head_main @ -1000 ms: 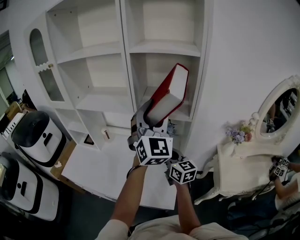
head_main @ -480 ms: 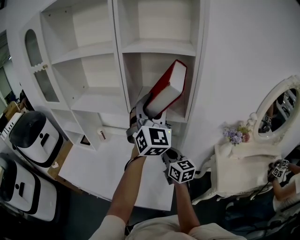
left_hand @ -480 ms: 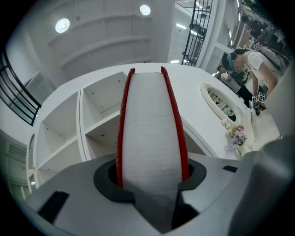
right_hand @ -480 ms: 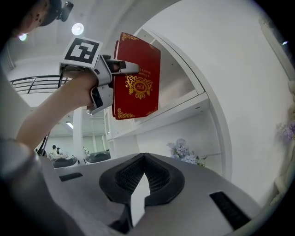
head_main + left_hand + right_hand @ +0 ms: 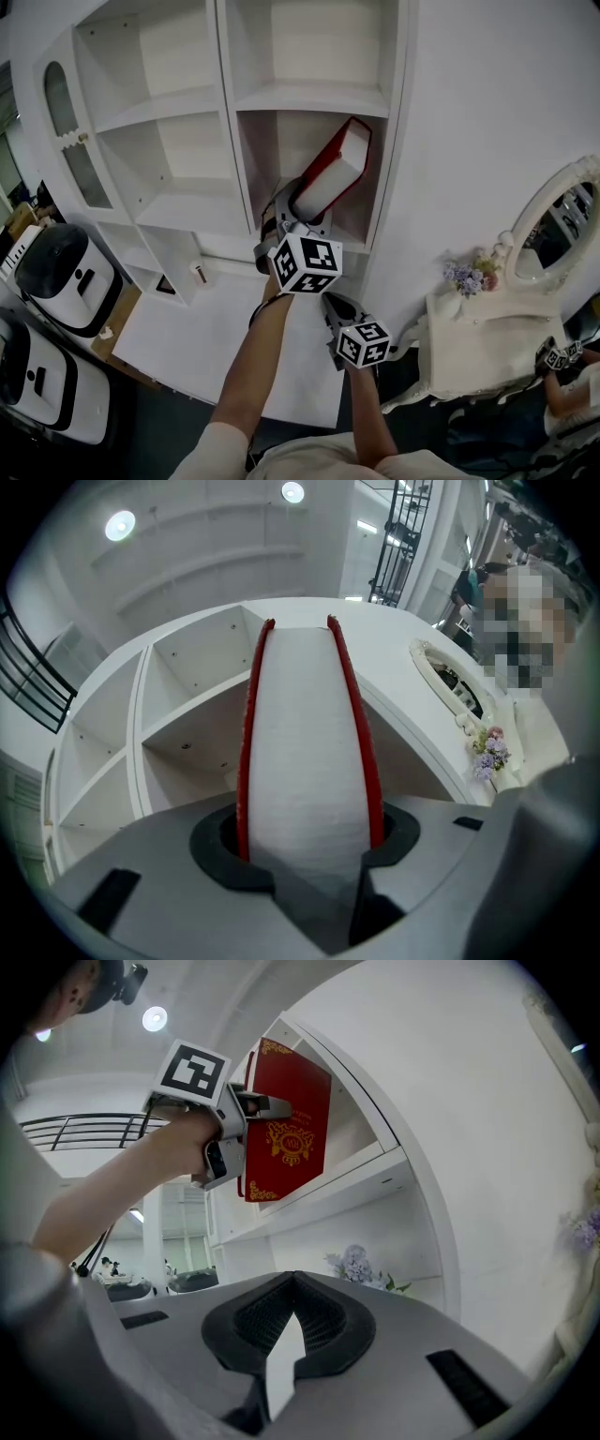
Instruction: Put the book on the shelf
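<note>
A thick book (image 5: 330, 173) with red covers and white page edges is tilted, its top end inside the lower right compartment of the white shelf unit (image 5: 309, 98). My left gripper (image 5: 298, 214) is shut on its lower end. In the left gripper view the book (image 5: 305, 742) fills the gap between the jaws of the left gripper (image 5: 305, 841), page edges toward me. The right gripper view shows the book's red cover (image 5: 291, 1129) with gold print above the shelf board (image 5: 361, 1180). My right gripper (image 5: 335, 309) hangs lower, below the shelf, shut and holding nothing.
A white tabletop (image 5: 225, 337) lies under the shelf unit. Two white rounded machines (image 5: 66, 272) stand at the left. At the right is a white dressing table (image 5: 487, 328) with a mirror and flowers (image 5: 466, 275). More flowers (image 5: 356, 1262) sit on a lower shelf.
My left gripper has carried the book up and deeper into the shelf compartment. The right gripper has stayed low, shifting slightly.
</note>
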A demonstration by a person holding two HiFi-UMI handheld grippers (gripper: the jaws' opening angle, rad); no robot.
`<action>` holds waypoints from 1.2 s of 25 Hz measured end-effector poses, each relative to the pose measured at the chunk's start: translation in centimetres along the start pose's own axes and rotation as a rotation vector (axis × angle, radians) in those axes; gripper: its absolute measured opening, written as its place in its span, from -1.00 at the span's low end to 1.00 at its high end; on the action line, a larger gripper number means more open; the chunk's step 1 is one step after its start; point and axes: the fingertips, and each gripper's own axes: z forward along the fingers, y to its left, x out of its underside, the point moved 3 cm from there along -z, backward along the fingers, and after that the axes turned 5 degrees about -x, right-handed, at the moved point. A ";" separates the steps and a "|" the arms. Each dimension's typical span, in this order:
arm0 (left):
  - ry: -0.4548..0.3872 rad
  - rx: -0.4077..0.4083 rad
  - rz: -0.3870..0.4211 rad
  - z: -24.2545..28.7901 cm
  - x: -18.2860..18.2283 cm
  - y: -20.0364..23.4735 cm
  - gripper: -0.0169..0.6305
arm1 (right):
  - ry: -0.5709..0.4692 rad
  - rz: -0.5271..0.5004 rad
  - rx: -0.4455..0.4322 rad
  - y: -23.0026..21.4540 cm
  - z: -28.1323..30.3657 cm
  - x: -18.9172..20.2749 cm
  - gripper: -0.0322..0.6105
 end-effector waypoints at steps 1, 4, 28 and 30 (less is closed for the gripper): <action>0.007 0.003 -0.002 0.7 0.2 0.1 -0.26 | 0.001 0.001 0.002 -0.2 0.0 0.0 -0.82; 0.026 0.017 -0.013 2.9 0.8 0.1 -0.26 | 0.001 0.004 0.013 -1.0 -0.1 -0.1 -0.82; 0.063 0.031 -0.013 10.8 2.4 -1.2 -0.25 | -0.015 0.004 0.116 -4.9 -3.8 -1.1 -0.82; 0.071 0.036 -0.008 11.2 2.4 -1.4 -0.25 | -0.018 0.013 0.124 -5.0 -4.3 -1.0 -0.82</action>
